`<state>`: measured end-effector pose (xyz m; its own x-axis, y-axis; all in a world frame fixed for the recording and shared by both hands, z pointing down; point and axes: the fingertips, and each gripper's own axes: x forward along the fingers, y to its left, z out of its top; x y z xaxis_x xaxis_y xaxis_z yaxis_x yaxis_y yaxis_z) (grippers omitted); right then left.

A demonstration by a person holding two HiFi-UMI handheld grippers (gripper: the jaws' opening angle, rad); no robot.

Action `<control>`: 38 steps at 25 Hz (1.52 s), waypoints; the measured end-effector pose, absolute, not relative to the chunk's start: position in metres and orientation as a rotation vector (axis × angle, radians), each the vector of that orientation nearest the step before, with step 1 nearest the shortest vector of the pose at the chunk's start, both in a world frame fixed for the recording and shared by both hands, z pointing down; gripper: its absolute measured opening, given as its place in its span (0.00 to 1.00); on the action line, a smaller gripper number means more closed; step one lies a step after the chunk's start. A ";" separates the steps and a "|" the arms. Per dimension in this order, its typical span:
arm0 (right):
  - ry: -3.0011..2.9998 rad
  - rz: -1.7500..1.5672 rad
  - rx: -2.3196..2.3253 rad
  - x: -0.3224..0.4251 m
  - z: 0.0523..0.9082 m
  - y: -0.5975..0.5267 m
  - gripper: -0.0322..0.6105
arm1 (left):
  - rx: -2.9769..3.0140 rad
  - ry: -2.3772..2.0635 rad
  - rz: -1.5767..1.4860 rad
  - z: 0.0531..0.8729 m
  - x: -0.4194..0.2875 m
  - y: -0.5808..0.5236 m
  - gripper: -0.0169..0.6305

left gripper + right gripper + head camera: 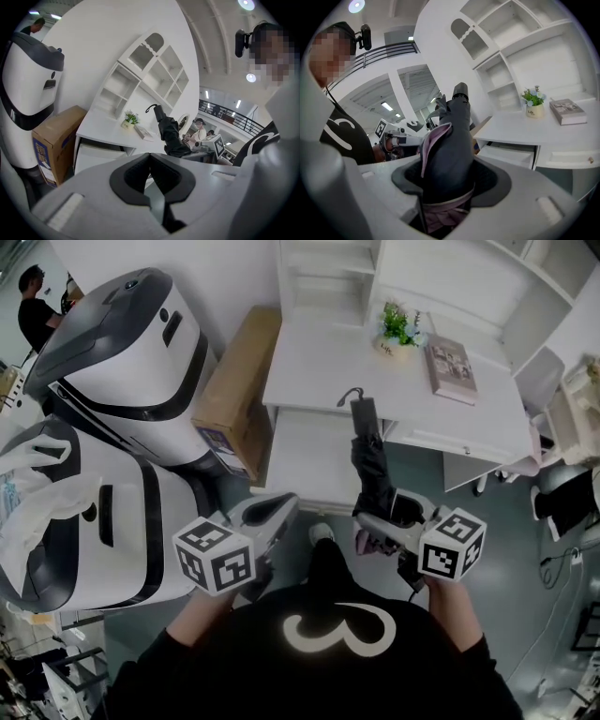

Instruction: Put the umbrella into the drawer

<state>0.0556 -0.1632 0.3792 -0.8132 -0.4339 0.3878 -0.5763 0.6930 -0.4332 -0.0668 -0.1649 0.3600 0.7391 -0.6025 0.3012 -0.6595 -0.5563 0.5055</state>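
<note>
Umbrella [451,136] sits gripped between the fingers [404,180] of the right gripper [449,183], fingers of the left gripper [150,164] closed empty.

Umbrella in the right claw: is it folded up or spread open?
Folded. The umbrella is a narrow dark bundle, its fabric gathered along the shaft, clamped in the right claw.

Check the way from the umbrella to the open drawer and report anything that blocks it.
Nothing visible blocks it. The right gripper holds the umbrella by the right edge of the drawer, which stands pulled out under the desktop, its top uncovered. The left gripper, shut, sits to the near left, aside from that path.
</note>
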 end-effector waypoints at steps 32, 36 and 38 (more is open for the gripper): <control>-2.260 0.471 0.362 0.016 0.534 -0.342 0.44 | 2.108 -1.141 0.097 0.418 -0.112 -0.341 0.04; -2.206 0.428 0.316 0.012 0.559 -0.346 0.44 | 2.083 -1.147 0.106 0.429 -0.115 -0.346 0.04; -2.173 0.412 0.298 0.011 0.574 -0.347 0.44 | 2.068 -1.148 0.112 0.435 -0.117 -0.347 0.04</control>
<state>0.0114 -0.3472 0.5739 -0.5850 -0.0644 0.8085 -0.3557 0.9162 -0.1844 -0.1165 -0.3468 0.4352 0.5930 -0.6932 0.4096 -0.7593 -0.3121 0.5710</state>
